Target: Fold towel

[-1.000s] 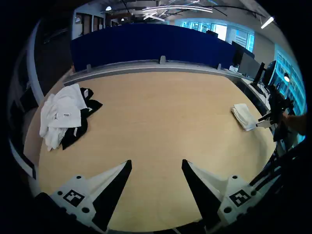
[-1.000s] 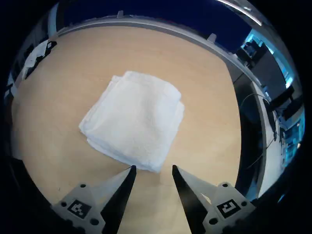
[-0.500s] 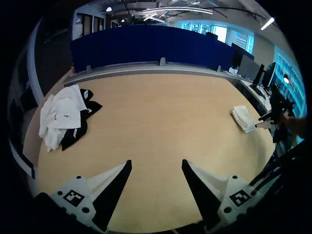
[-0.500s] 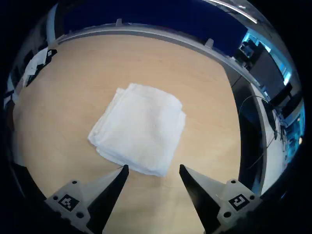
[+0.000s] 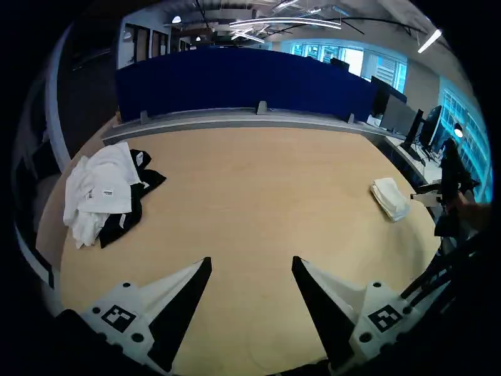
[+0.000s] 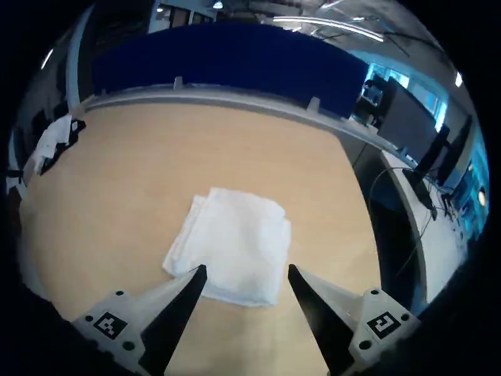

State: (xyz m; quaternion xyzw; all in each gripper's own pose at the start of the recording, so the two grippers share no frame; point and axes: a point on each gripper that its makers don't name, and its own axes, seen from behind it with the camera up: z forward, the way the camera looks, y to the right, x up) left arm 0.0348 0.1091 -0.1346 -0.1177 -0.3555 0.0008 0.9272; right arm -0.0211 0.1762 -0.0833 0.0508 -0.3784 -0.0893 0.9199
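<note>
A folded white towel (image 6: 235,244) lies flat on the light wooden table (image 6: 156,169), just beyond my right gripper (image 6: 246,271), which is open and holds nothing. In the left gripper view the same towel (image 5: 389,198) is a small white bundle at the table's right edge, with the right gripper (image 5: 428,195) and the hand holding it beside it. My left gripper (image 5: 250,263) hangs open above the near part of the table (image 5: 250,188), far from the towel, with nothing between its fingers.
A heap of white and black cloths (image 5: 103,191) lies at the table's left side, seen small in the right gripper view (image 6: 53,143). A blue partition (image 5: 244,78) runs along the far edge. Desks with monitors (image 5: 416,122) stand to the right.
My right gripper has opened wider and pulled back and up from the towel, which now looks smaller and farther. The left gripper has hardly moved.
</note>
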